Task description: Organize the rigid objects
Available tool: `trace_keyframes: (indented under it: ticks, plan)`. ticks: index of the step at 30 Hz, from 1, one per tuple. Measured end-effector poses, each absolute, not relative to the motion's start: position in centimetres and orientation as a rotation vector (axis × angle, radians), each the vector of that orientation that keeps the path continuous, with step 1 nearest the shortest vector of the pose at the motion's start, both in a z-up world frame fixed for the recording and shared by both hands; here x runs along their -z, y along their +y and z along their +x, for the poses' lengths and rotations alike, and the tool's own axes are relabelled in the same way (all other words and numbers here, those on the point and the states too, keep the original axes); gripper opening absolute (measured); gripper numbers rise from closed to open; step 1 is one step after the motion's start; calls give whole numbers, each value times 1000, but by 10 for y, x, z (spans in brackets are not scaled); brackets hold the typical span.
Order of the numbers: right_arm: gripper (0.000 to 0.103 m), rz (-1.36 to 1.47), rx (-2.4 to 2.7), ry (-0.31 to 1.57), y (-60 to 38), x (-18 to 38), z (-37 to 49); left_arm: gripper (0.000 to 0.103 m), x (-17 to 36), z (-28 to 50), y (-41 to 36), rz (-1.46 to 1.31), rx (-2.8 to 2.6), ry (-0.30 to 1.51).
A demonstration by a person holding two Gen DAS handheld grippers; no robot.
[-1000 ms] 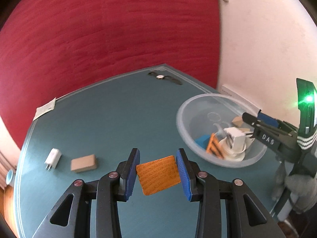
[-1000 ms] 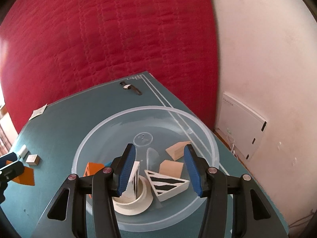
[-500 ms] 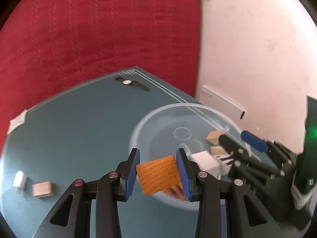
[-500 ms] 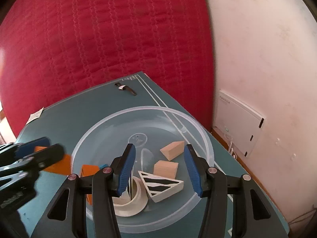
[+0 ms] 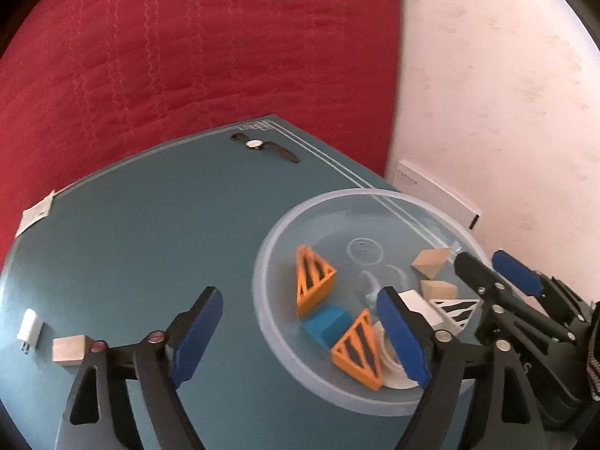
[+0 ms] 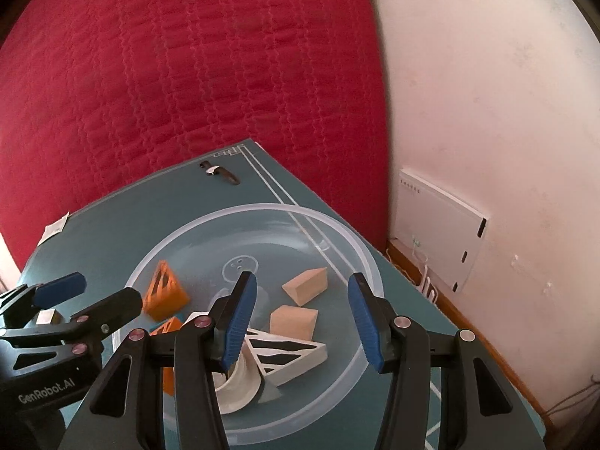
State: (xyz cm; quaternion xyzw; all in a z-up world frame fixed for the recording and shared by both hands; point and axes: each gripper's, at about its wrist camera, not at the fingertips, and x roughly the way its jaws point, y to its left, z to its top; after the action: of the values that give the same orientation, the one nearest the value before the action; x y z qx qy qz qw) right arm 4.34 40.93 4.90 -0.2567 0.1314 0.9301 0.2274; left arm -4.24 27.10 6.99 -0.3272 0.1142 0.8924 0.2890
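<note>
Orange wedge [image 5: 314, 280] in clear bowl [image 5: 262, 300]; left gripper [image 5: 300, 333] opening, empty

A translucent glossy plastic bowl [image 5: 270, 262] holds pale matt wooden wedges [image 6: 305, 285] on a smooth teal table [image 5: 150, 225] before quilted red cloth [image 6: 187, 75].

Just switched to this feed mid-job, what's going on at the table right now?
A person is sorting small rigid pieces into a clear bowl on a teal table. The left hand-held gripper is at the bowl's near edge, its jaws opening with nothing between them. An orange triangular block lies in the bowl. The right hand-held gripper hovers over the bowl, gripping nothing. A wooden block and a white charger remain on the table.
</note>
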Motion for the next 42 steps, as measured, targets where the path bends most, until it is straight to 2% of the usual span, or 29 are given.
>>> trace_keyframes:
  ticks: [7, 19, 28, 32, 42]
  plan:
    - [53, -710, -2560, 340, 408, -45, 42, 102, -74, -32, 258, -814, -2487, 360]
    - [54, -686, -2575, 289, 400, -47, 45, 102, -71, -26, 238, -752, -2612, 418]
    - [55, -669, -2591, 263, 390, -49, 46, 102, -81, -20, 207, -732, -2692, 356]
    - [60, -660, -2611, 229, 380, -50, 47, 102, -83, -23, 191, -740, -2725, 323]
    - [61, -642, -2677, 155, 349, -55, 47, 102, -80, -42, 138, -812, -2843, 217]
